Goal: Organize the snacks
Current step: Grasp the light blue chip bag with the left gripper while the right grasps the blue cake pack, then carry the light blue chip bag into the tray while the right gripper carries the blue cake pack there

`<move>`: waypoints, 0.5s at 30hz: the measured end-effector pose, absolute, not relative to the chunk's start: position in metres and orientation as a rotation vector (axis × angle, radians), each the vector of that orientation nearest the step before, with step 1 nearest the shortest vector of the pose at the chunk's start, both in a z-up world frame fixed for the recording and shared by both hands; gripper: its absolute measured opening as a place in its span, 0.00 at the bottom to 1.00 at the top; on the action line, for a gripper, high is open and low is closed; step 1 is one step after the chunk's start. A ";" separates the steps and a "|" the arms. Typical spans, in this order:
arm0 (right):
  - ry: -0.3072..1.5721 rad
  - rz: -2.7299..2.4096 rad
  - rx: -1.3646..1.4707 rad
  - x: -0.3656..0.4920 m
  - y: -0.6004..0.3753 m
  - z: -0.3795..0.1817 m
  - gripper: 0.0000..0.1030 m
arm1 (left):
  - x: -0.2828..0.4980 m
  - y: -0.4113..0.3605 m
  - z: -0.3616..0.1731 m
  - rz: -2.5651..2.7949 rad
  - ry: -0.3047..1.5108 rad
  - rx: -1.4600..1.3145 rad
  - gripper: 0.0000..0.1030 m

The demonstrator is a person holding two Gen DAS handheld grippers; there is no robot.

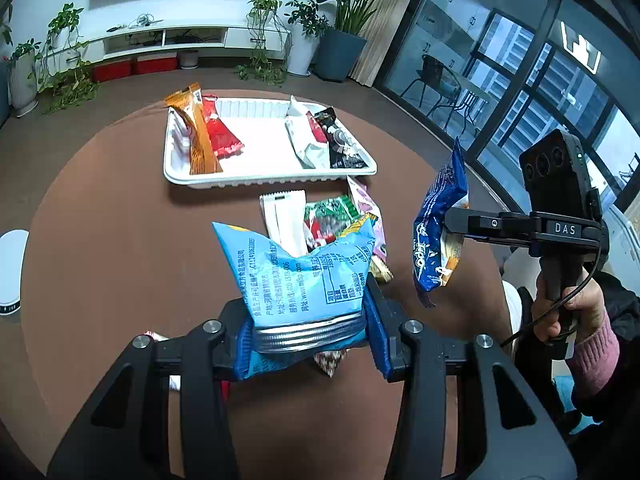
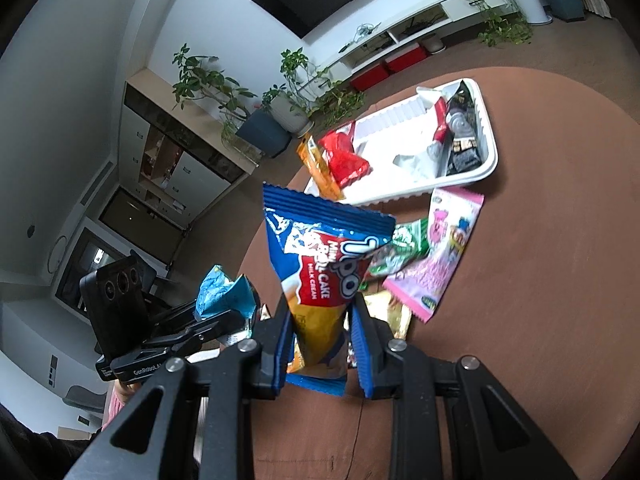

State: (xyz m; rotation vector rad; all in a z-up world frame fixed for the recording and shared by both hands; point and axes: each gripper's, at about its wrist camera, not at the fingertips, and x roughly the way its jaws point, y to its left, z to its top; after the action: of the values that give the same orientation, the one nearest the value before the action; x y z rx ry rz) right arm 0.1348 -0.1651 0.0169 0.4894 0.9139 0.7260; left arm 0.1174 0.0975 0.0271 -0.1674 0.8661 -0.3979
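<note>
My left gripper [image 1: 308, 332] is shut on a light blue snack packet [image 1: 300, 276] and holds it above the brown round table [image 1: 100, 240]. My right gripper [image 2: 320, 344] is shut on a dark blue Tipo cake packet [image 2: 320, 272], also lifted; it shows in the left wrist view [image 1: 438, 232] too. A white tray [image 1: 272, 178] at the far side holds an orange packet [image 1: 198, 136] and a red packet [image 1: 220, 132] on its left, and white, red and black packets [image 1: 340, 140] on its right. A loose pile with white [image 1: 284, 220], green [image 1: 330, 212] and pink [image 2: 440, 256] packets lies before the tray.
A white round object [image 1: 12, 268] sits at the table's left edge. Potted plants [image 1: 348, 20], a white TV bench [image 1: 168, 36] and glass doors [image 1: 520, 80] stand beyond the table. The person's hand in a pink sleeve [image 1: 580, 320] holds the right gripper's handle.
</note>
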 end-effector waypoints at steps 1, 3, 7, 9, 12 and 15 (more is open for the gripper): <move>0.912 0.724 0.492 0.137 -0.167 0.017 0.29 | 0.121 0.097 0.028 -0.397 0.865 -0.166 0.42; 0.911 0.723 0.491 0.143 -0.168 0.019 0.29 | 0.128 0.097 0.030 -0.396 0.865 -0.164 0.42; 0.907 0.719 0.488 0.159 -0.170 0.024 0.29 | 0.145 0.099 0.036 -0.399 0.860 -0.167 0.42; 0.905 0.717 0.486 0.167 -0.171 0.027 0.29 | 0.155 0.100 0.038 -0.404 0.856 -0.173 0.42; 0.901 0.712 0.488 0.180 -0.173 0.031 0.29 | 0.172 0.102 0.042 -0.407 0.852 -0.183 0.42; 0.898 0.705 0.486 0.195 -0.173 0.035 0.29 | 0.189 0.101 0.046 -0.403 0.849 -0.174 0.42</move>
State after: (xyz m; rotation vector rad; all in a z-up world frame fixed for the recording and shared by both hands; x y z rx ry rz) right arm 0.1954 -0.1729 0.0345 0.4864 0.8983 0.7052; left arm 0.1895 0.1015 0.0461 -0.1743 0.8488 -0.4033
